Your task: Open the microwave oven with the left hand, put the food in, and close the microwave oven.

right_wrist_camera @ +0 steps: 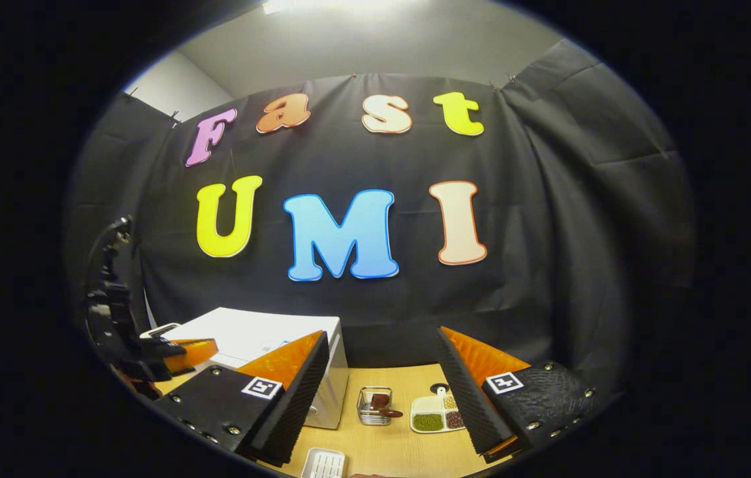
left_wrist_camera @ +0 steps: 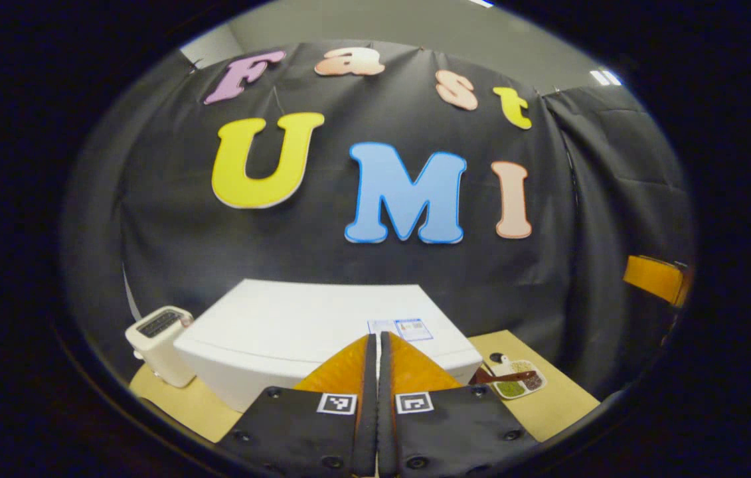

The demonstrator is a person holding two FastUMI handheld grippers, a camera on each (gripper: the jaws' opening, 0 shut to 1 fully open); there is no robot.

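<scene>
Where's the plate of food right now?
In the right gripper view the food plate lies on the wooden table, just right of the small wire basket, with the white microwave further left.

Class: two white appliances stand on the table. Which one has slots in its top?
The small toaster at the table's left end: dark slots show in its top. The larger microwave beside it has a flat, unbroken top.
</scene>
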